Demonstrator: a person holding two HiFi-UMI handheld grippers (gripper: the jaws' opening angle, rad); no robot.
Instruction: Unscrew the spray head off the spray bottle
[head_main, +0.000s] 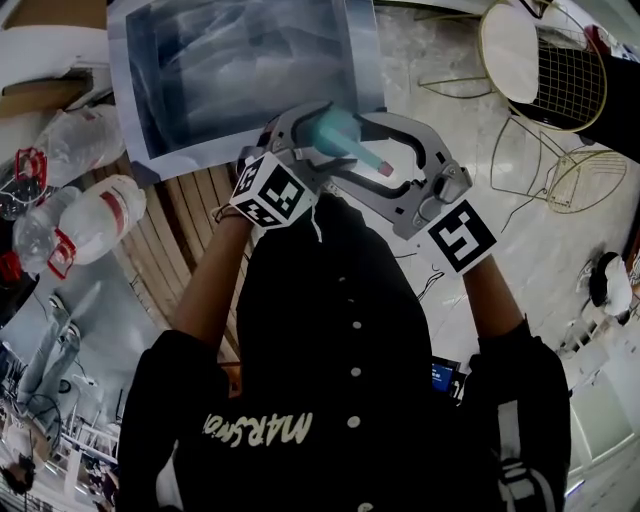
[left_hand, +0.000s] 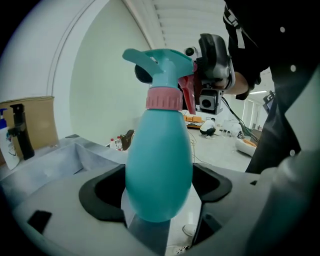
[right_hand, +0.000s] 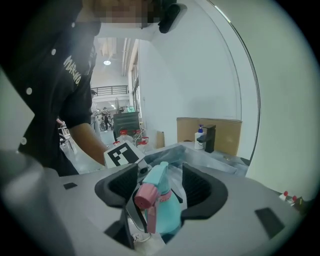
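A teal spray bottle (left_hand: 159, 165) with a pink collar (left_hand: 164, 98) and a teal spray head (left_hand: 162, 67) hangs upright in mid-air in front of the person. My left gripper (left_hand: 159, 195) is shut on its wide belly, with both pads against the sides. In the head view the bottle (head_main: 335, 130) lies between the two grippers, its pink nozzle (head_main: 383, 168) toward the right one. My right gripper (right_hand: 157, 187) stands open around the spray head (right_hand: 159, 182). There is a gap to each pad, and the pink nozzle (right_hand: 145, 196) points at its camera.
Below lie a slatted wooden table (head_main: 190, 215) and a blue-grey sheet (head_main: 240, 60). Plastic water bottles (head_main: 95, 215) lie at the left and wire chairs (head_main: 545, 60) stand at the upper right. A cardboard box (right_hand: 210, 134) and a pump dispenser (right_hand: 200, 136) stand on the table's far side.
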